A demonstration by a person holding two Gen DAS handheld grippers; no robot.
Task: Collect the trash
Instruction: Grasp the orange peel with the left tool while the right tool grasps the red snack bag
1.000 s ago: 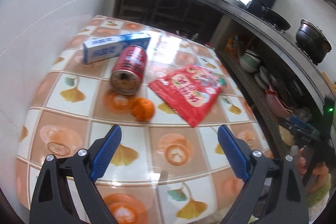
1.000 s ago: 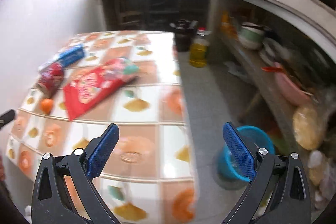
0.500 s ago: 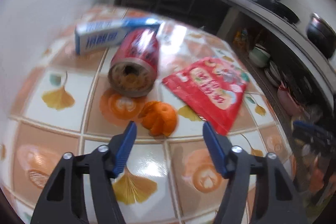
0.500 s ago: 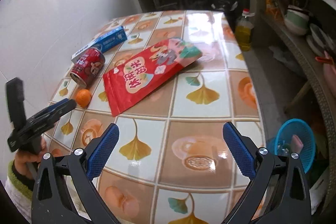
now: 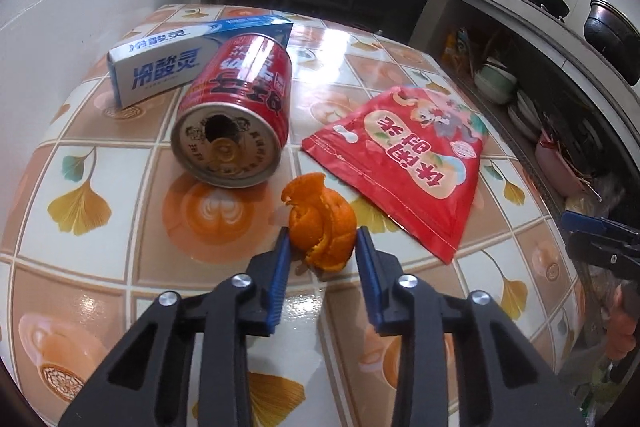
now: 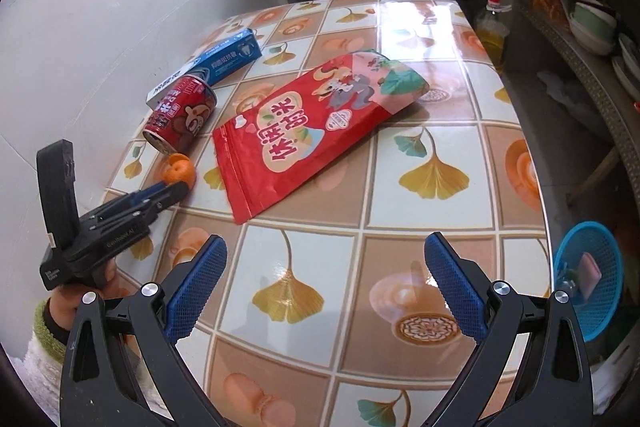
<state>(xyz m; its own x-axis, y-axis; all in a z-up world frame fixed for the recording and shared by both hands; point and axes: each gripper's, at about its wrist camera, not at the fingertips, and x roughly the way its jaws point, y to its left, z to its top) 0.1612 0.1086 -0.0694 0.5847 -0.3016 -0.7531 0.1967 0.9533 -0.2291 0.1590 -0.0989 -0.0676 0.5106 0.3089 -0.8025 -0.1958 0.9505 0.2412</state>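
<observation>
Orange peel (image 5: pixel 322 223) sits between your left gripper (image 5: pixel 322 241) pads, jaws closing, seemingly not yet pinching. Light, soft, crushable: grip its bulging middle gently. Right gripper (image 6: pixel 324 259) hangs wide apart, empty.

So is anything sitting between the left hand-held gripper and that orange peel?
Nothing visible. The orange peel already sits between the fingers of the left hand-held gripper, whose jaws are closing around it. The red can lies just beyond the peel, not in the way.
</observation>
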